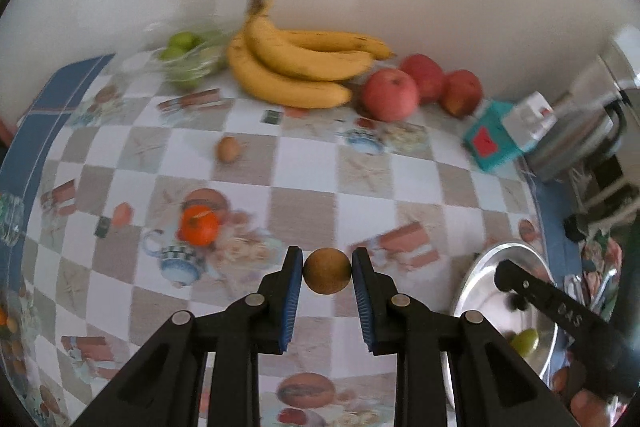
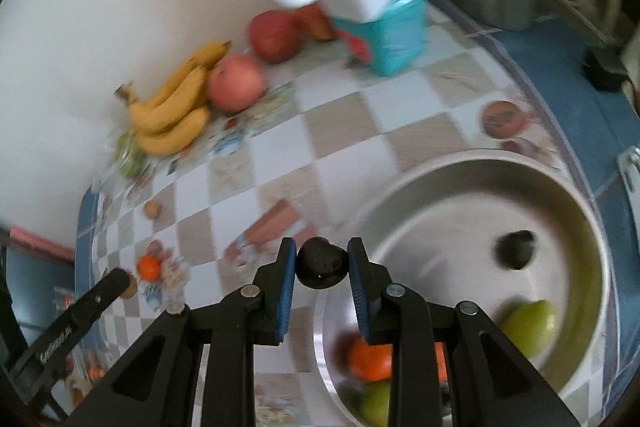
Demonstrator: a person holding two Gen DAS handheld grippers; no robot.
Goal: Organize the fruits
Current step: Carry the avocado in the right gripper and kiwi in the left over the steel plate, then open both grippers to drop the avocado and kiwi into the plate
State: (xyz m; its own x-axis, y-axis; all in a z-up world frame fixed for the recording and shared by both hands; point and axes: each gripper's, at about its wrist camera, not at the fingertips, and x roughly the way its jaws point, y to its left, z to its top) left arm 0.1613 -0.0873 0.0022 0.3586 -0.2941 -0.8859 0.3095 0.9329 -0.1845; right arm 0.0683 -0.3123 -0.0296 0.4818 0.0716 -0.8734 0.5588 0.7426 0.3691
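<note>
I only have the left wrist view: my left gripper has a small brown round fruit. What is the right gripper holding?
Observer: The right gripper is shut on a small dark fruit, near the metal bowl's rim.
Operator: What's in the bowl? I see only one green fruit.
Observer: Another dark fruit, a green fruit, an orange fruit and a second green one at the near edge.
Operator: Is the left gripper visible there?
Observer: Yes, the left gripper is at lower left, near the loose orange fruit.
</note>
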